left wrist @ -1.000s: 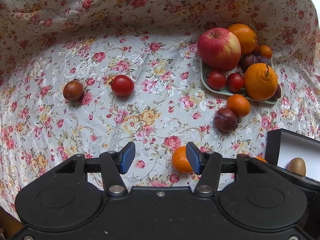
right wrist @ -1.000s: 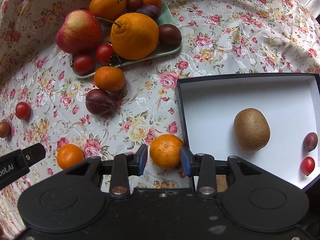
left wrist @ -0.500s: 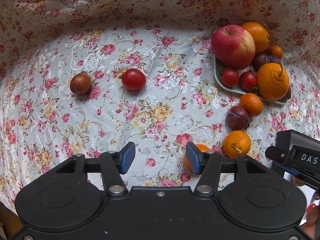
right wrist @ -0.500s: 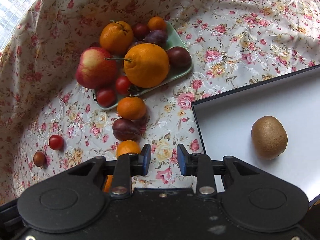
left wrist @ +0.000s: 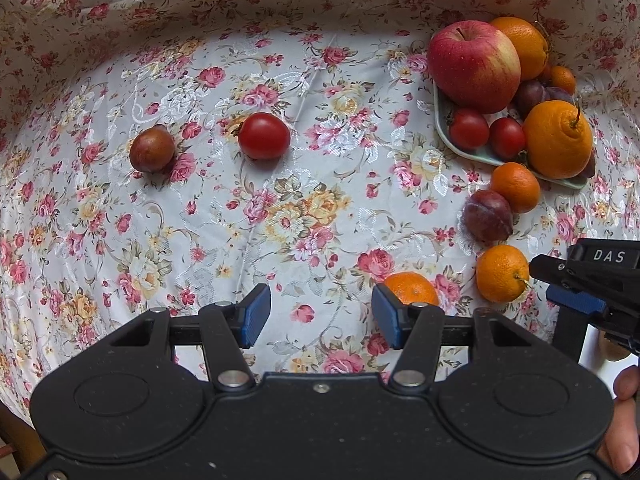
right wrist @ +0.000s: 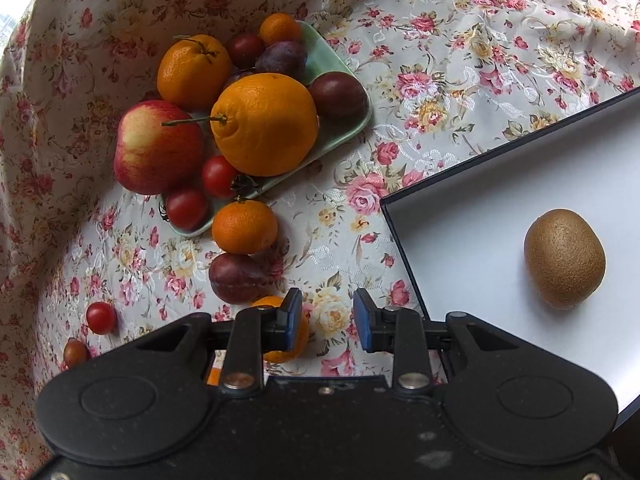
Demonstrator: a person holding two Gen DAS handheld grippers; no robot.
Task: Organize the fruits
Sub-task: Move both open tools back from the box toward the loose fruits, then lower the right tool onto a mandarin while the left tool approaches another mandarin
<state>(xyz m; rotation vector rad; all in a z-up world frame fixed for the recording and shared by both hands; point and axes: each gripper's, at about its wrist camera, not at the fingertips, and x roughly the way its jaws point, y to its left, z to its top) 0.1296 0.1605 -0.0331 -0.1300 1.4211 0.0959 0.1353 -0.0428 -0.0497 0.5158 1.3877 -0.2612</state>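
My left gripper (left wrist: 320, 316) hangs open over the flowered cloth with nothing between its fingers. One mandarin (left wrist: 412, 288) lies just behind its right finger, another mandarin (left wrist: 502, 274) further right. My right gripper (right wrist: 328, 316) is open by a narrow gap and only cloth shows between its pads. A mandarin (right wrist: 280, 334) sits partly hidden behind its left finger. A plum (right wrist: 240, 278) and a further mandarin (right wrist: 244, 226) lie in front of the green plate (right wrist: 344, 128), piled with an apple (right wrist: 158, 148), oranges and tomatoes. A kiwi (right wrist: 564, 258) lies in the white box (right wrist: 460, 220).
On the left of the cloth lie a red tomato (left wrist: 264, 136) and a brownish round fruit (left wrist: 152, 149). The right gripper's body (left wrist: 588, 276) and a hand (left wrist: 624, 420) show at the right edge. The cloth rises in folds behind the plate.
The right jaws narrowed and the mandarin that stood between them by the box now lies to their left. The right gripper rolled and shifted left. The left gripper stayed open.
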